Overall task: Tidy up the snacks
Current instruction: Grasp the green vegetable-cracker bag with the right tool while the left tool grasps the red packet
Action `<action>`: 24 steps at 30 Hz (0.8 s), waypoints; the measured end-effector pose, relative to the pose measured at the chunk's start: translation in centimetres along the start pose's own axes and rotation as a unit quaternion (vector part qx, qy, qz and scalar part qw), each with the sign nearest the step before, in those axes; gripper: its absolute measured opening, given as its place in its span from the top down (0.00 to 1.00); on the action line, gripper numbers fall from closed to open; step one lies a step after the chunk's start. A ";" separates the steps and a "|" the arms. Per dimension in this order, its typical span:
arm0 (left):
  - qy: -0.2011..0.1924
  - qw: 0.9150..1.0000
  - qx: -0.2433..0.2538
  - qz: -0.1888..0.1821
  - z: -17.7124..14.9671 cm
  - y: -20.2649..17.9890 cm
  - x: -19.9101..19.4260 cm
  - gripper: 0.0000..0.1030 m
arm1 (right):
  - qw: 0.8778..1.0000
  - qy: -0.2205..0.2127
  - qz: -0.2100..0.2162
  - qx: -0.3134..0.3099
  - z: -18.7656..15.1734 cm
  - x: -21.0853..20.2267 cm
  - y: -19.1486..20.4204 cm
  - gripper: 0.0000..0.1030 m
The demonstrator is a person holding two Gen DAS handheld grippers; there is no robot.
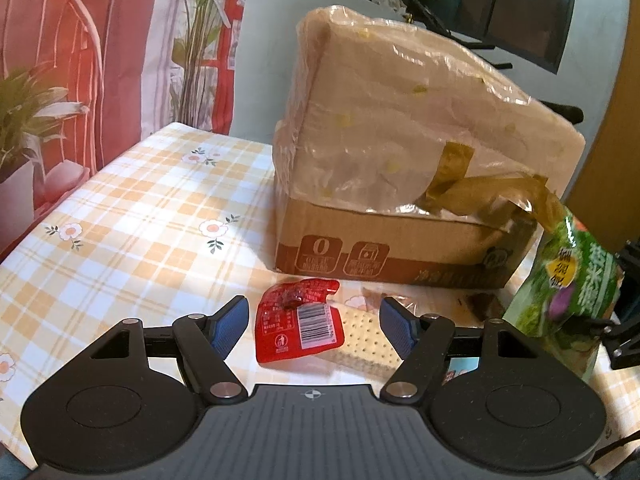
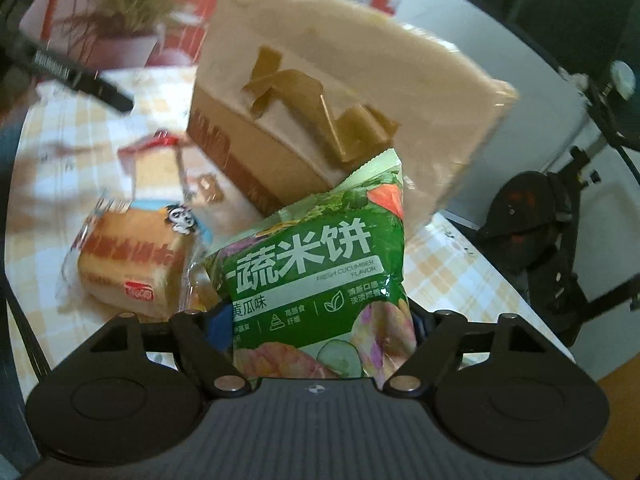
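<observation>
The snacks lie scattered on the desk (image 1: 132, 200) with its yellow checked cloth, in front of a plastic-wrapped cardboard box (image 1: 400, 168). I see a flat red foil sachet with a barcode (image 1: 298, 322), a pale perforated cracker in clear wrap (image 1: 366, 334) tucked just beside it, and, in the right wrist view, a wrapped golden sponge cake (image 2: 132, 268).

My right hand-held gripper (image 2: 316, 320) has the green crinkly bag of vegetable rice cakes (image 2: 316, 264) between its fingers, and the bag stands upright near the box. The pads are hidden behind the bag, so I judge rather than see that they are pinching it. My left hand-held gripper (image 1: 314, 326) is spread wide and empty, its blue pads (image 1: 230, 328) either side of the red sachet and cracker without touching them.

The step in hand, as I read it, is carrying the green bag to its place while the left lines up on the sachet. To do it well I would grip the bag low and lightly, since it is air-filled and could slip or crush. For the left, I would lower until the pads reach the cloth and centre on the sachet alone, so the cracker is not caught too.
</observation>
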State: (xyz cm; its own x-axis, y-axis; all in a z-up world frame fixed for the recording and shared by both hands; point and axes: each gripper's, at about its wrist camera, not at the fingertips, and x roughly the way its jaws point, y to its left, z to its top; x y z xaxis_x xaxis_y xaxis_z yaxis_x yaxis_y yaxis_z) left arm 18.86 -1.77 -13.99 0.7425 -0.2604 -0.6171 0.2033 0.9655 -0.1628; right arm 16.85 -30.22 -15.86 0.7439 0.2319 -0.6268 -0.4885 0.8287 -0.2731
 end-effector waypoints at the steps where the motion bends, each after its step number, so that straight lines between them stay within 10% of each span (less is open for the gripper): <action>1: 0.002 1.000 0.004 0.000 0.0 0.0 0.3 0.29 | 1.000 -0.002 0.002 0.000 0.0 -0.1 0.0 0.22; 24: 0.051 0.997 -0.058 0.025 1.4 2.4 8.3 0.33 | 0.999 -0.011 0.023 0.036 -0.9 0.8 -0.3 0.23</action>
State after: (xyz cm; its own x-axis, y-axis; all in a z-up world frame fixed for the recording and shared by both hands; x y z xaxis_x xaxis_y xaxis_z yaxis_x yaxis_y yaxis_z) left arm 26.37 -1.59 -18.41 0.6796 -0.2163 -0.7010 0.0890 0.9728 -0.2139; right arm 17.16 -30.71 -16.94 0.7313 0.2808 -0.6216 -0.4890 0.8511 -0.1909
